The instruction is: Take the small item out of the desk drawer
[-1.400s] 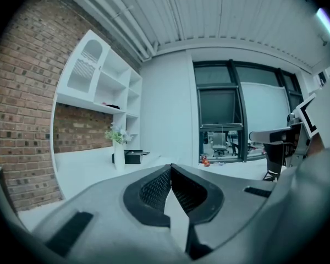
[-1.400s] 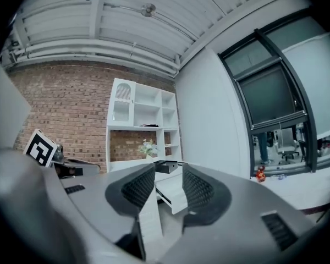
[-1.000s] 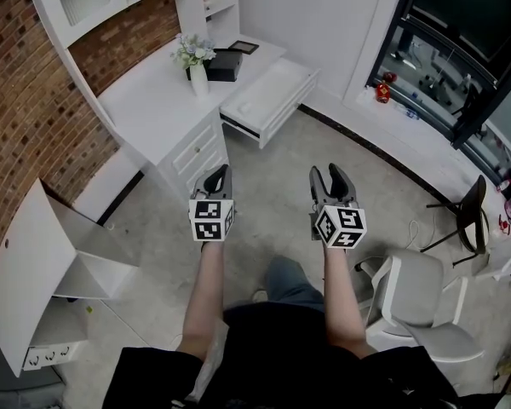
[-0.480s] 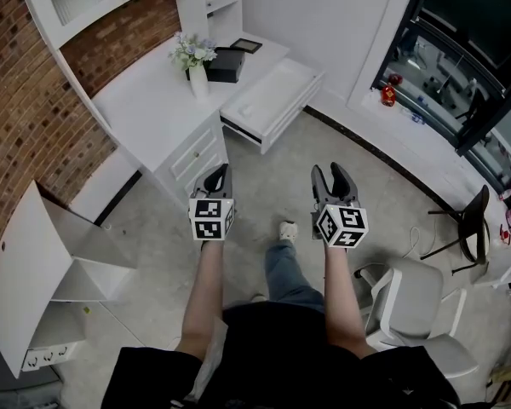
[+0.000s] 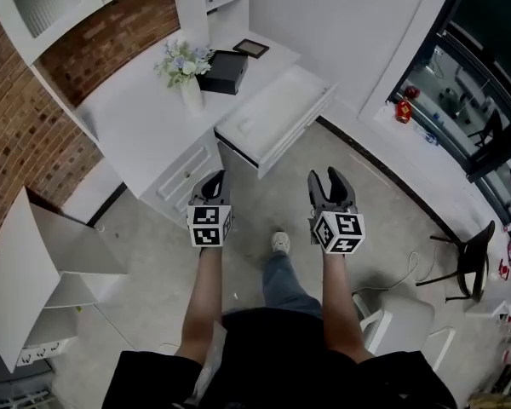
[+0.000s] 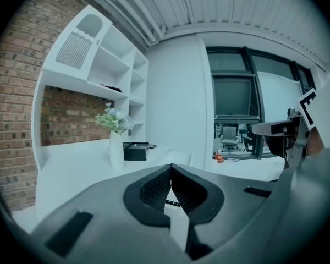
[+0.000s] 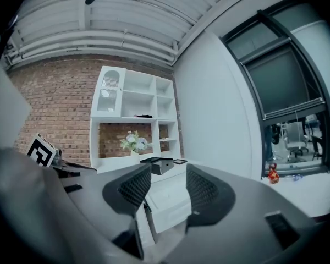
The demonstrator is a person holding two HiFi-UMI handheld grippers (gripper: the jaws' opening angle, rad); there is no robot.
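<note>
Brick wall (image 5: 17, 135), grey floor (image 5: 392, 203) (dark windows (image 5: 468, 75) right).

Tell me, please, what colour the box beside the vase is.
The box is black; the head view shows it best.

The head view looks steeply down from above the person, over both forearms, onto the left gripper (image 5: 215, 177) and right gripper (image 5: 325, 175); the white surface (image 5: 145, 118) and its open drawer (image 5: 289, 109) lie just ahead of them; each gripper view sits low behind its own jaws, facing roughly level toward that surface from some way off; all three views share the vase (image 5: 190, 92), black box (image 5: 223, 71) and shelving (image 5: 200, 7).
</note>
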